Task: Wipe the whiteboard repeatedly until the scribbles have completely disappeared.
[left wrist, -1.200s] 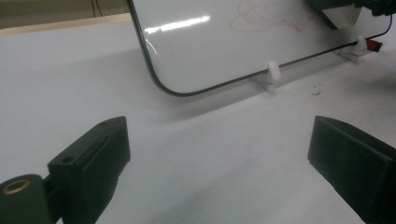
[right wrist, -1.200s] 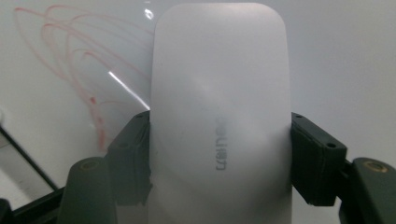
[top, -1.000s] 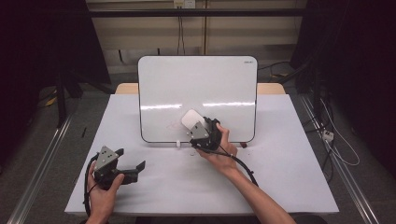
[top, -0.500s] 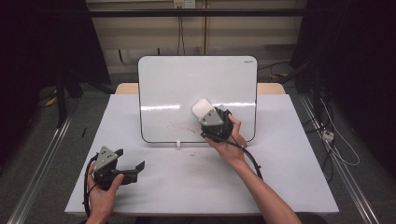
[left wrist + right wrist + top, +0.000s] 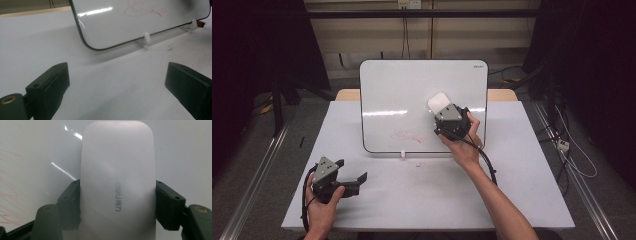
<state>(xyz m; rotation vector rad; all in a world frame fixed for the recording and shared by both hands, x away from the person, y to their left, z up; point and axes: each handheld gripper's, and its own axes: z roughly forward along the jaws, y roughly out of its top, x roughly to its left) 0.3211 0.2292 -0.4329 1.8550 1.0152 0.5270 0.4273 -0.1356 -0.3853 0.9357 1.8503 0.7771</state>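
Note:
A whiteboard (image 5: 412, 95) stands tilted on small white feet at the back of the table, with faint red scribbles (image 5: 409, 135) low on its face. My right gripper (image 5: 443, 111) is shut on a white eraser (image 5: 438, 102) and holds it against the board's right half. In the right gripper view the eraser (image 5: 117, 182) sits between both jaws, flat to the board (image 5: 37, 150). My left gripper (image 5: 352, 175) rests open on the table at the front left, nothing between its jaws. In the left gripper view the board (image 5: 140, 20) and red scribbles (image 5: 145, 8) lie ahead.
The white table (image 5: 522, 190) carries the board. A white foot (image 5: 402, 154) props the board's lower edge, and small dark specks (image 5: 418, 164) lie on the table near it. A red item (image 5: 200, 23) peeks out beside the board's far foot. Dark floor and rails flank the table.
My right gripper has carried the eraser up and to the right across the board, away from the red scribbles. The left gripper has stayed still.

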